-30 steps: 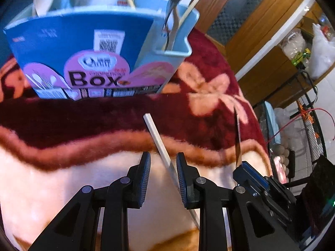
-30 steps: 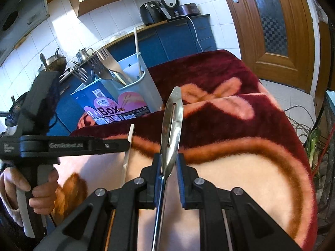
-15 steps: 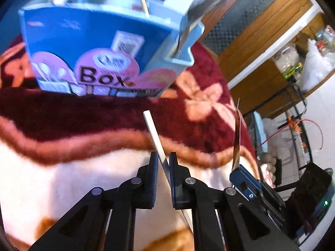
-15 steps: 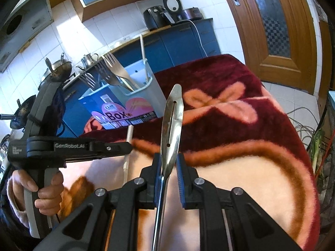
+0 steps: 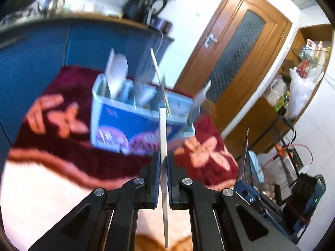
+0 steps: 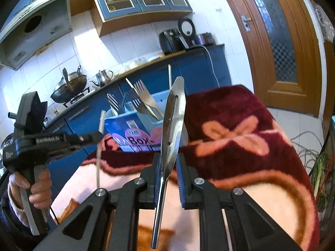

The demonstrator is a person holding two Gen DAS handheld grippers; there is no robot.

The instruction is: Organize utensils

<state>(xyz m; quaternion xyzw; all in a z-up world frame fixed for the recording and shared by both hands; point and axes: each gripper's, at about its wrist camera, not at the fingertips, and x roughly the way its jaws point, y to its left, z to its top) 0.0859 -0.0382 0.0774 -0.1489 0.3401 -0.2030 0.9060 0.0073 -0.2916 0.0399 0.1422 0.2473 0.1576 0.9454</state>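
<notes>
Utensils stand upright in a pale blue plastic box [image 6: 134, 133] on the plush maroon-and-cream flowered blanket [image 6: 240, 138] over the table: steel forks [image 6: 142, 98], a white spoon [image 5: 117, 73]. Left tongs [image 5: 164, 163] pinch a slim, flat white stick [image 5: 162, 129]. Right tongs [image 6: 169, 163] grip a shiny slotted steel spatula [image 6: 173, 117], blade up.

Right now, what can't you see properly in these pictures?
- Left wrist view: the utensil box and its label are motion-blurred.
- Right wrist view: the slotted metal utensil covers part of the box.
- The white chopstick, clamped in the left gripper, hides some label.
- Box compartments: contents hidden below the rim.
</notes>
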